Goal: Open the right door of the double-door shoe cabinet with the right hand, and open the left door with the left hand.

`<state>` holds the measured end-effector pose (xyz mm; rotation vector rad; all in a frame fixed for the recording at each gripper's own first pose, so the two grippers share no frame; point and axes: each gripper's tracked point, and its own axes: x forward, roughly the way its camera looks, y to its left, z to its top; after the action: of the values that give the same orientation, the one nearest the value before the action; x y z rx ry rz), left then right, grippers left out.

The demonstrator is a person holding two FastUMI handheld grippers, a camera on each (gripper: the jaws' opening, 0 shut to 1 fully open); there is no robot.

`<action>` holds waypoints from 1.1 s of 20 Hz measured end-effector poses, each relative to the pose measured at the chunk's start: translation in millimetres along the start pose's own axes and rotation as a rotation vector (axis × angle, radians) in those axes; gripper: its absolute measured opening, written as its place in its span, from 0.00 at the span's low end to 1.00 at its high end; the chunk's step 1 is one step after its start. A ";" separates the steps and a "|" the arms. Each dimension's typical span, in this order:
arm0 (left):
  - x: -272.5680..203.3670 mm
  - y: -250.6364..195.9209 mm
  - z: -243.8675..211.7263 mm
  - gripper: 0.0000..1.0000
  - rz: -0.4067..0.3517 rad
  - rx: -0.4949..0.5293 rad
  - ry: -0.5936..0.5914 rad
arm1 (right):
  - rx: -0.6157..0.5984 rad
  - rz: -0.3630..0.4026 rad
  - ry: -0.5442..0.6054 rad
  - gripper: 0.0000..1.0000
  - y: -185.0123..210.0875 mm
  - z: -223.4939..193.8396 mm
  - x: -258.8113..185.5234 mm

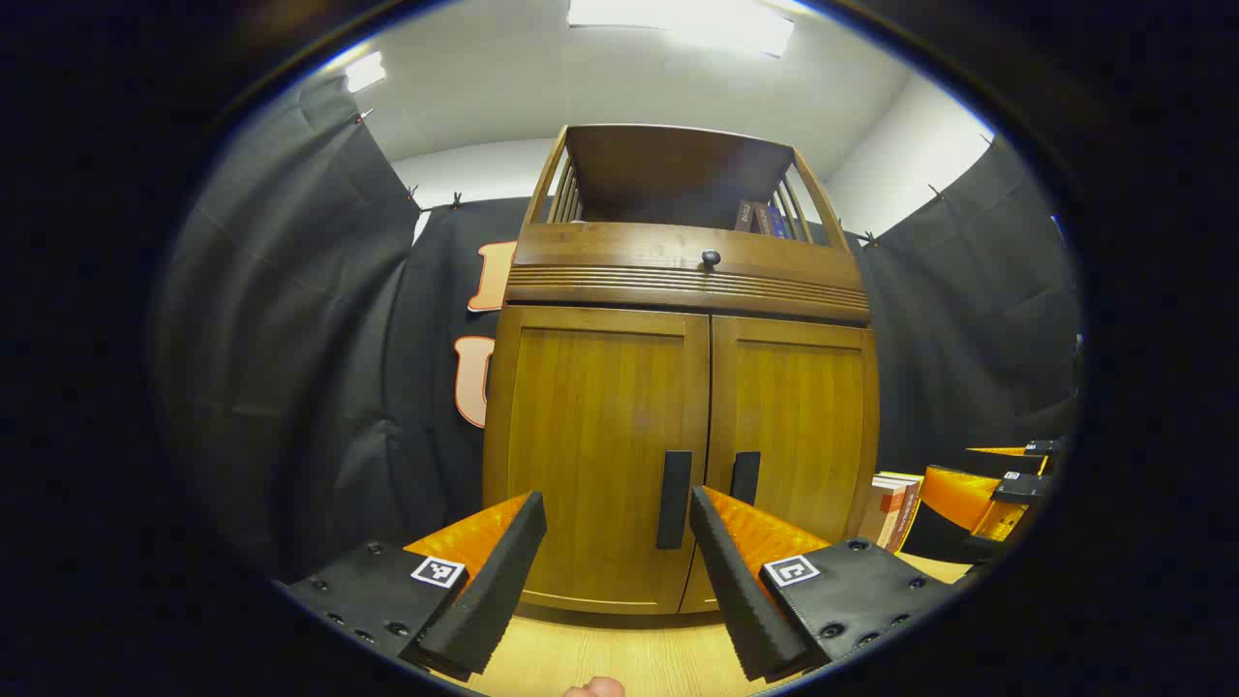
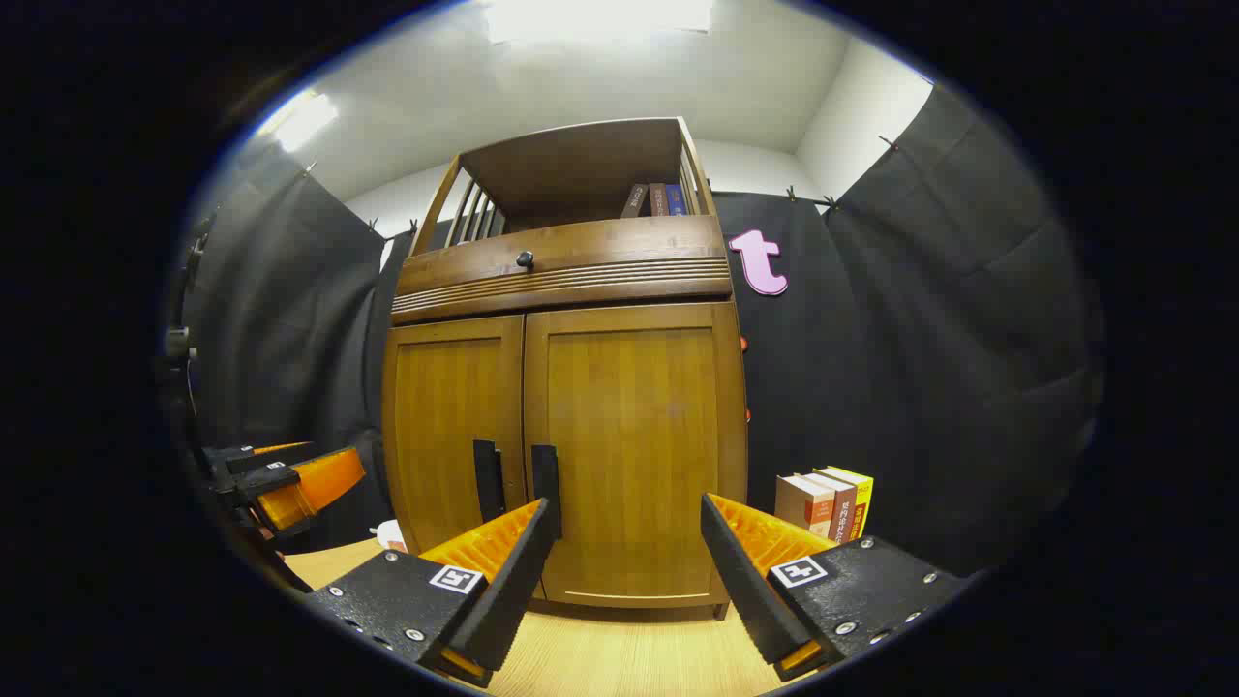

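We held the left tongs [image 1: 618, 571] spread wide in front of the shoe cabinet [image 1: 678, 387], which stood on the desk [image 1: 629, 658] with both doors closed. The left door [image 1: 600, 455] and its dark handle [image 1: 674, 499] lay just ahead. The right tongs [image 2: 629, 571] were also wide, clear of the right door [image 2: 634, 445] and its handle [image 2: 547, 484]. Books [image 2: 828, 503] stood beside the cabinet.
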<state>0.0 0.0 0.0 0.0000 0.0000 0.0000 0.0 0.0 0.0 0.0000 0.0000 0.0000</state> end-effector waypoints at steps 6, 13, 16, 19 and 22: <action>-6.6 -2.5 -2.2 0.96 0.003 0.009 0.016 | -0.026 -0.012 0.008 0.87 -8.9 1.4 -6.7; -23.1 -0.2 -9.5 0.93 0.031 -0.011 0.076 | 0.000 -0.030 0.028 0.92 -16.0 2.2 -19.3; -25.2 6.3 -4.8 0.93 0.043 0.016 0.057 | -0.010 -0.031 0.025 0.92 -16.3 0.3 -24.8; -26.5 13.0 5.5 0.98 0.070 0.017 0.017 | 0.002 -0.012 -0.004 0.92 -11.8 6.7 -27.4; -28.9 14.3 5.3 0.94 0.083 0.017 0.009 | -0.002 -0.005 -0.037 0.92 -10.6 15.9 -26.4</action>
<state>-28.9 14.3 5.3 0.0168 0.0090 0.0827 -26.4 -10.6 15.9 -0.0016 -0.0370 -0.0053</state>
